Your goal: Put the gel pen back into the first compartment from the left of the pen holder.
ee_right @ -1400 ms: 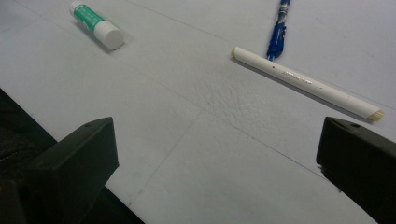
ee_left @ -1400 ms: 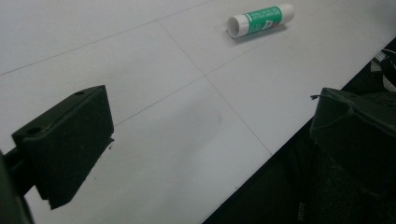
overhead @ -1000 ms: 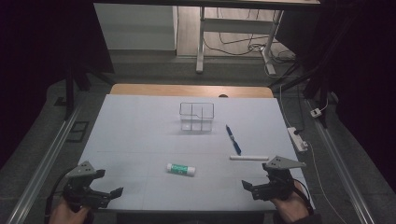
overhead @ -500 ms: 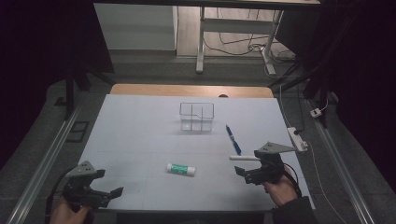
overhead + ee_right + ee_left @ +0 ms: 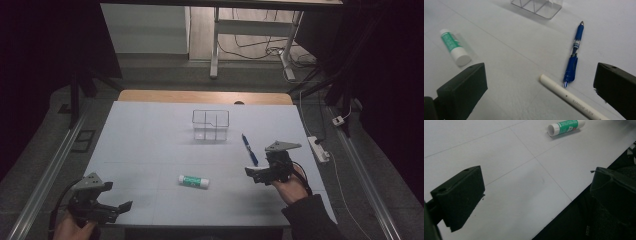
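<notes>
A white pen (image 5: pixel 571 100) lies on the white table (image 5: pixel 150 135), its near end between the wide-apart jaws of my right gripper (image 5: pixel 539 88). In the high view, my right gripper (image 5: pixel 256 172) hovers open at the table's right. A blue pen (image 5: pixel 574 53) (image 5: pixel 249 149) lies just beyond the white one. A green and white glue stick (image 5: pixel 194 181) (image 5: pixel 455 47) (image 5: pixel 566 127) rests near the middle front. A clear divided container (image 5: pixel 210 125) (image 5: pixel 537 6) stands farther back. My left gripper (image 5: pixel 117 200) (image 5: pixel 536 195) is open at the front left corner, holding nothing.
A wooden strip (image 5: pixel 205 96) runs along the table's far edge. A white power strip (image 5: pixel 318 148) lies just off the right side. A metal rail (image 5: pixel 50 170) lines the left. The table's front edge (image 5: pixel 574 200) passes under my left gripper.
My right gripper has moved forward and left from the front right corner to over the white pen. The left gripper has stayed still.
</notes>
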